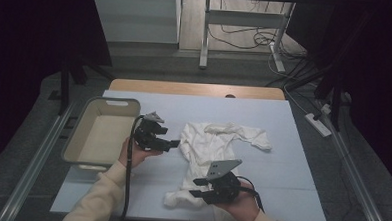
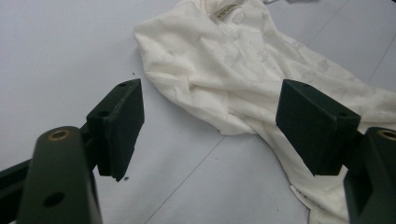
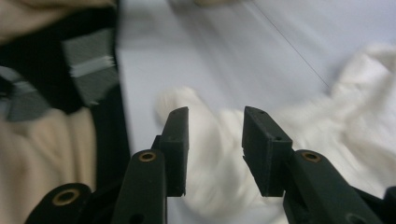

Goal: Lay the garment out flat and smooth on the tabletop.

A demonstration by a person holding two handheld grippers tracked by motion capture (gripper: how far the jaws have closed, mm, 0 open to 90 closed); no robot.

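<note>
A crumpled white garment lies on the white tabletop, its lower end bunched near the front edge. My left gripper hovers at the garment's left edge. In the left gripper view its jaws stand wide open over bare table, with the cloth just beyond and under the right jaw. My right gripper sits over the bunched lower end. In the blurred right gripper view it stands open, with the cloth lying below and beyond the jaws and nothing pinched.
A beige plastic basket stands on the table's left side, beside my left hand. A cream sleeve and black cable show at the left of the right gripper view. Bare tabletop lies right of the garment.
</note>
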